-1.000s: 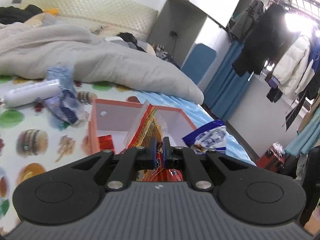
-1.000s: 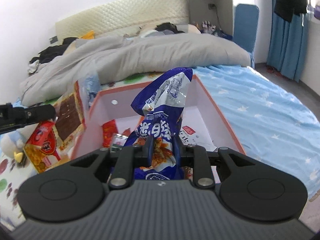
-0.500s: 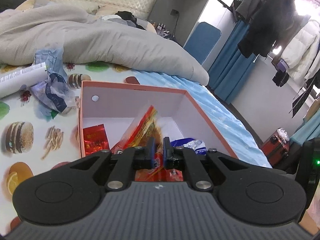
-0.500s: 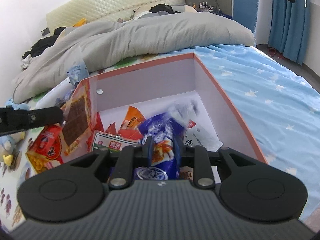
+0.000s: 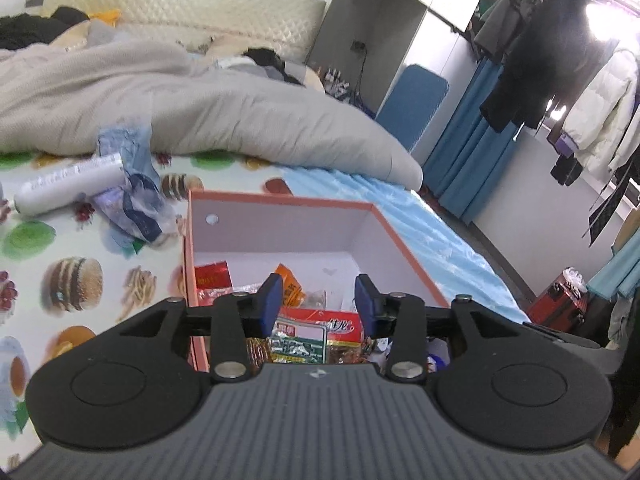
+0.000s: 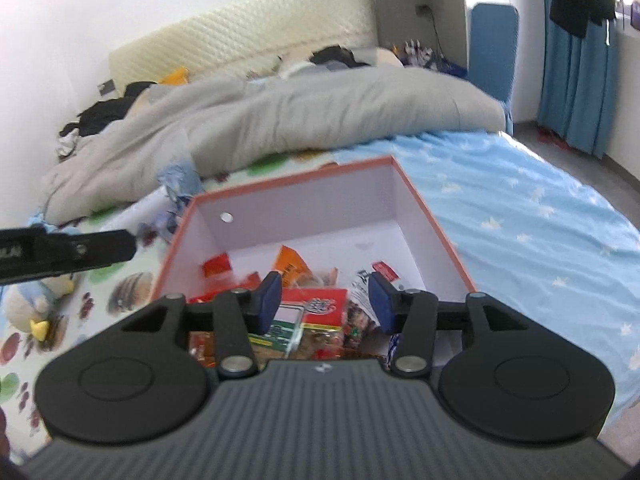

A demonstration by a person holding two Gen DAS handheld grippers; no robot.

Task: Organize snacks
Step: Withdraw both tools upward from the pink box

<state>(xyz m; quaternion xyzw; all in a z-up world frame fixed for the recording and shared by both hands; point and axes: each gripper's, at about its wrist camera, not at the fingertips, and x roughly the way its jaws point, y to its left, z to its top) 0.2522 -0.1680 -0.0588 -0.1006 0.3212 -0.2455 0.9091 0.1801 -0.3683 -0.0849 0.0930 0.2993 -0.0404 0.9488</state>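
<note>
Left wrist view shows the left gripper [image 5: 318, 300] and right gripper [image 6: 325, 302] just opened, nothing between their jaws, red-and-green snack packets [image 5: 316, 334] lying released at the near edge inside the orange-rimmed cardboard box [image 5: 280, 200]; withdraw straight upward, clear of the rim.

The box [image 5: 280, 216] looked like matt cardboard, the snack packets [image 5: 316, 330] glossy crinkled film, the duvet [image 5: 200, 112] soft matt cloth, the headboard [image 5: 180, 4] quilted.
</note>
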